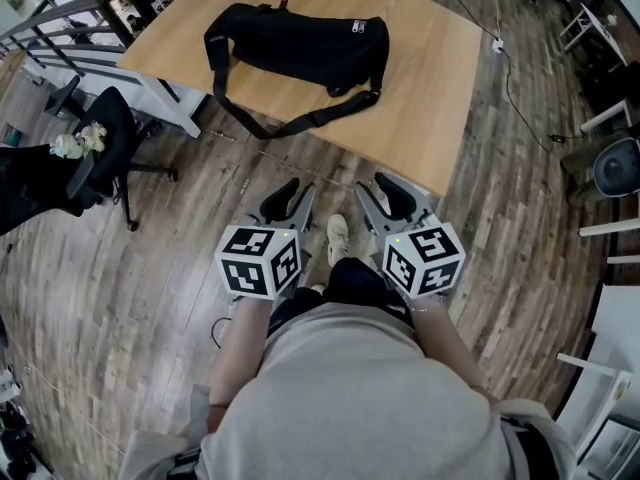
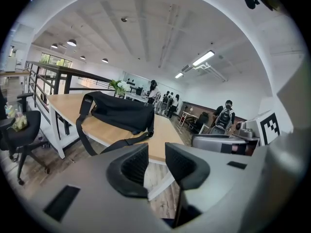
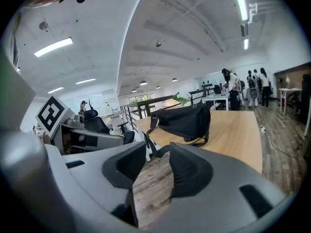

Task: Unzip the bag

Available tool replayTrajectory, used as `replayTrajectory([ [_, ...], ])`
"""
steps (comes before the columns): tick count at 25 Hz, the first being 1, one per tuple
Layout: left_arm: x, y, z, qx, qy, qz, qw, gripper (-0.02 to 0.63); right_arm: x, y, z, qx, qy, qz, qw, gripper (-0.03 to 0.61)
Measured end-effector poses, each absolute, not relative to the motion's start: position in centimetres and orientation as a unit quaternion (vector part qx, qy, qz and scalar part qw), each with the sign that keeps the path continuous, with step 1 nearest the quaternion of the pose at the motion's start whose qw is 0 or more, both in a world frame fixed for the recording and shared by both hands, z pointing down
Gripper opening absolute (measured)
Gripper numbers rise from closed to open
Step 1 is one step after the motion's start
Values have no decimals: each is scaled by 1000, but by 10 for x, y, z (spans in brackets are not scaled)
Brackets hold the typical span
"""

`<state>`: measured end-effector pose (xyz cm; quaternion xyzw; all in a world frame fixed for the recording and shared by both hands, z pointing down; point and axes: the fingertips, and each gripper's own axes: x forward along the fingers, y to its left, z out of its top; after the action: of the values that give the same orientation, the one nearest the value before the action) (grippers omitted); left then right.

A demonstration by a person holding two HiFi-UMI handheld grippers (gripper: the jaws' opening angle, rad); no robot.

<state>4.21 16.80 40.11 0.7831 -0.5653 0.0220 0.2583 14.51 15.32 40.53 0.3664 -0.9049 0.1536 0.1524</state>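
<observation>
Black fabric bag with long strap point(image 1: 300, 48) lying on light wooden table point(image 1: 430, 108), its zip too small to make out, table's far edge cut off, left gripper point(image 1: 292, 196) and right gripper point(image 1: 380, 193) short of the table's near edge, jaws apart, grasping nothing.

The head view looks from above the person steeply down at the left gripper point(image 1: 297, 196), the right gripper point(image 1: 378, 194) and the floor point(image 1: 120, 288). The table point(image 1: 430, 118) lies farther off, near the top edge. Each gripper view sits low, just behind its own jaws, and faces nearly level toward that table, one from the left and one from the right (each catches the other gripper at its side). All three views share the black bag point(image 1: 300, 43), well apart from every camera.
</observation>
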Motion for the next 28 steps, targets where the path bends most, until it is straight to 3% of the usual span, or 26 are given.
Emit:
replayTrajectory([
  [28,57,-36,400,759,-597,49,254,114,153,-69,395,331,-920,165,131,152],
])
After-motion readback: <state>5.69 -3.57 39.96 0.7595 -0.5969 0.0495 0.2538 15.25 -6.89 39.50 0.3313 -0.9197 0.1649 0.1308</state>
